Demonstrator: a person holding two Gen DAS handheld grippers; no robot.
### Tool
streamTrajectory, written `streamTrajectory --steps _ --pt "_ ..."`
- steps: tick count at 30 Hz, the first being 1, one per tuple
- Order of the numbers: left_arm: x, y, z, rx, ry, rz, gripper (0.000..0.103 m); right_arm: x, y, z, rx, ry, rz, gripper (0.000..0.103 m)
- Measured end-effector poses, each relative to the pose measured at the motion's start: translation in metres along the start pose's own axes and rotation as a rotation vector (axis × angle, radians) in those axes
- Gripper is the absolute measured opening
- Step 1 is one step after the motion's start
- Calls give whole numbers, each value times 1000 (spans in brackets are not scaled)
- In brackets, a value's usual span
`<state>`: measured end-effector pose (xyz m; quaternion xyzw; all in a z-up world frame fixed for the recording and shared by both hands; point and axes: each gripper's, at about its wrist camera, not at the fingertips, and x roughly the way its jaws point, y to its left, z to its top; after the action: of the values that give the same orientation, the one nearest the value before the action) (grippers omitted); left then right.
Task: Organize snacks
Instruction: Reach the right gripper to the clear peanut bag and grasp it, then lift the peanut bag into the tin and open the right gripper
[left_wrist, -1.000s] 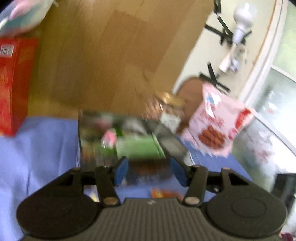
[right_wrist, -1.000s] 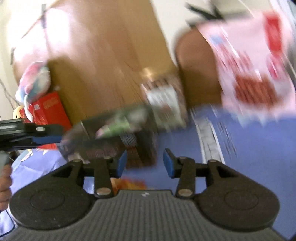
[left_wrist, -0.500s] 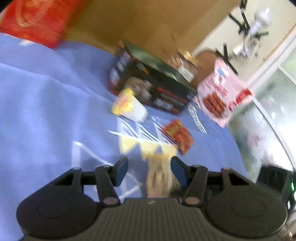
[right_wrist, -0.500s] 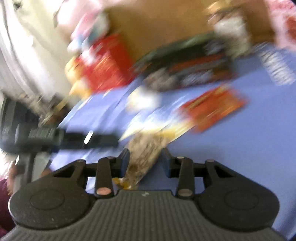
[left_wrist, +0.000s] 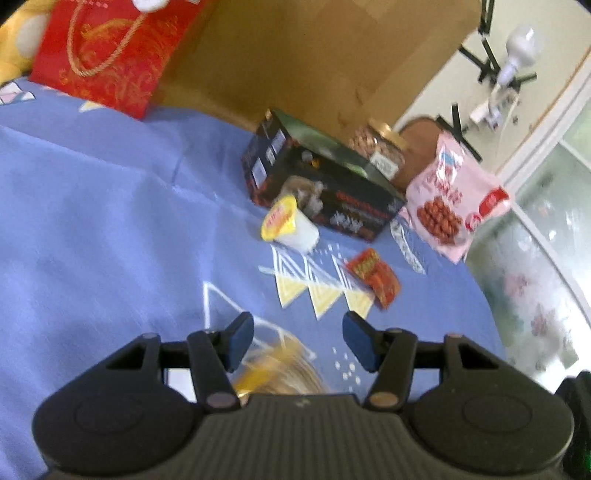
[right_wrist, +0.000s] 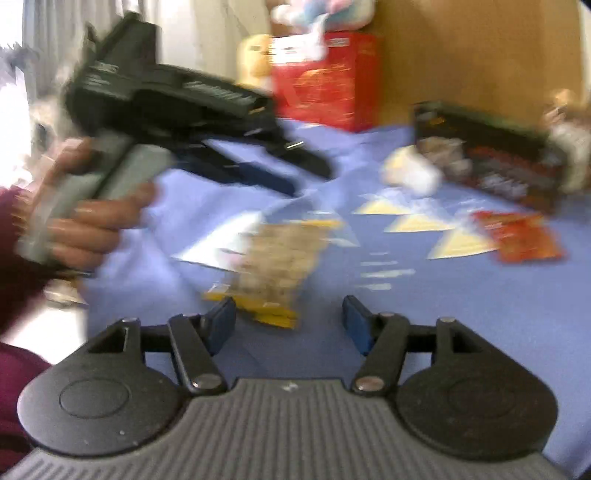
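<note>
A clear yellow-edged snack bag (right_wrist: 275, 254) lies on the blue cloth just ahead of my open, empty right gripper (right_wrist: 288, 321). It also shows under my open, empty left gripper (left_wrist: 297, 341) as a yellow blur (left_wrist: 277, 373). A yellow-lidded cup (left_wrist: 286, 221) lies on its side in front of a black box (left_wrist: 321, 177). A small red packet (left_wrist: 375, 277) lies to the right. A nut jar (left_wrist: 380, 149) and a pink bag (left_wrist: 452, 203) stand behind.
A red gift bag (left_wrist: 103, 55) and a large cardboard box (left_wrist: 314, 62) stand at the back. The left gripper held by a hand (right_wrist: 85, 218) crosses the right wrist view at left. The table edge (left_wrist: 495, 306) drops off at right.
Both grippers have pulled back and tilted down from the black box toward the cloth. The yellow-edged bag now lies before the right gripper, whose jaws have opened wider. The frames are blurred by motion.
</note>
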<state>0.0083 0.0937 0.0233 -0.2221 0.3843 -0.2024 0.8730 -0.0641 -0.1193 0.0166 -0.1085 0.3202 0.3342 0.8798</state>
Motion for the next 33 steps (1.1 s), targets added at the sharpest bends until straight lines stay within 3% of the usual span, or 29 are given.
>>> streamTrajectory --steps 2,4,8,13,19,22,23,24,33 --pt "2 -1 -5 3 21 -8 55 0 -16 3 10 -32 -188 65" --pt "1 -1 -10 9 28 -13 55 -9 -31 5 84 -66 -229 65" --pt "-11 3 -14 -14 12 -34 56 -20 -39 6 207 -101 -45 65" --pt "-35 11 -17 -11 -38 -20 57 -5 -7 1 177 -48 156 65" --pt "-26 17 -28 -8 35 -20 57 8 14 5 139 -28 136 62" --pt "-23 13 -34 13 39 -46 51 9 13 6 124 -29 105 43" --pt "-19 9 -35 21 59 -63 46 7 10 4 127 -31 94 30" --pt "-16 7 -36 23 76 -81 45 6 6 3 135 -29 84 24" --pt "6 -34 -25 147 87 -96 38 -8 -22 0 174 -84 19 23"
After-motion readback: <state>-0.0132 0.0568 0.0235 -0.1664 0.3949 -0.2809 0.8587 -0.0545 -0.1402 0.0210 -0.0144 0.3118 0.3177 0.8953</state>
